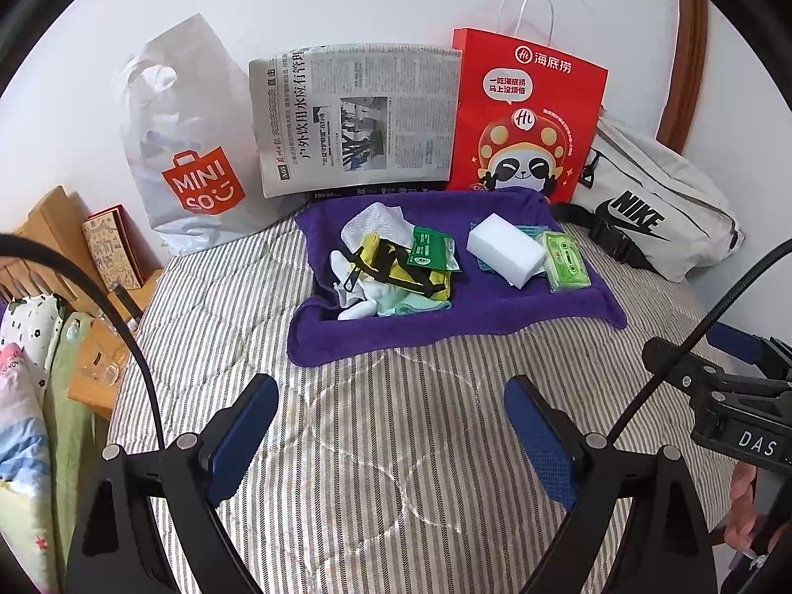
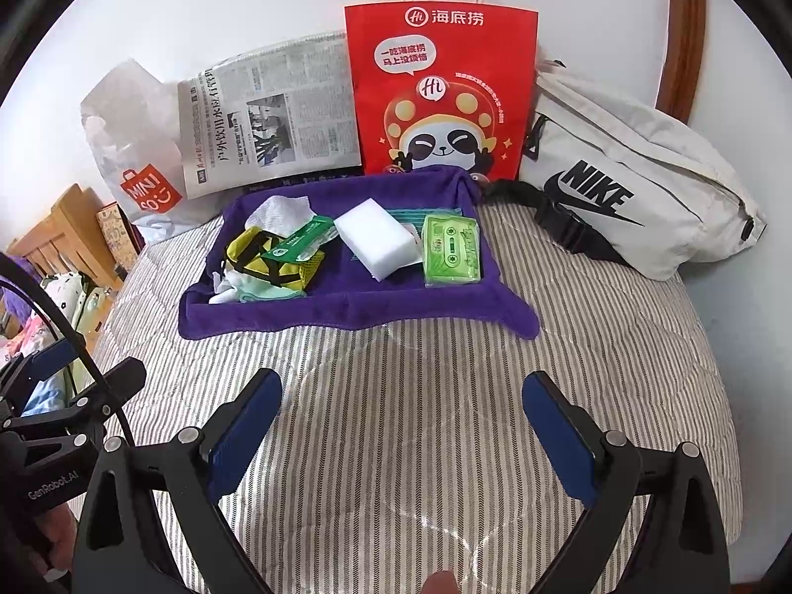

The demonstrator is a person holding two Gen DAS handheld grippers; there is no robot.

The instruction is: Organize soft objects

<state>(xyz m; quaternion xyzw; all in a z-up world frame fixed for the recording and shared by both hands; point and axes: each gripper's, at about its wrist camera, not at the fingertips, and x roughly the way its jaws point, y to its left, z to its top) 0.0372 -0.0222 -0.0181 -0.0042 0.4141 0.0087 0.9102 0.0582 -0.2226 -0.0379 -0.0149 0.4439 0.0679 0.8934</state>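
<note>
Both tools were hovering over the striped bed cover (image 1: 396, 445), neither holding anything. The left tool (image 1: 391, 435) had its blue-padded fingers spread wide apart, and the right tool (image 2: 401, 435) was spread just as wide — nothing between the pads on either one.

All the soft stuff sat further up the bed on a purple towel (image 1: 445, 317), which looked draped over some kind of shallow tray, edges raised. On the left half was a jumble: a crumpled white tissue (image 1: 371, 222) at the back, a yellow pouch with black straps (image 1: 396, 267) in front of it, a green packet (image 1: 428, 247) leaning on top of the pouch, and some white and pale green cloth (image 1: 396, 302) spilling out toward the near edge. On the right half, a white sponge block (image 1: 505, 247) lay touching a green cassette-print tissue pack (image 1: 567, 260) on its right.

Behind the towel, propped against the wall from left to right: a white Miniso bag (image 1: 193, 163), a newspaper (image 1: 356, 119), a red Haidilao paper bag (image 1: 524, 114) and a white Nike waist bag (image 1: 653, 208) lying on the bed. A wooden bed frame (image 1: 54, 227) showed off to the left.
</note>
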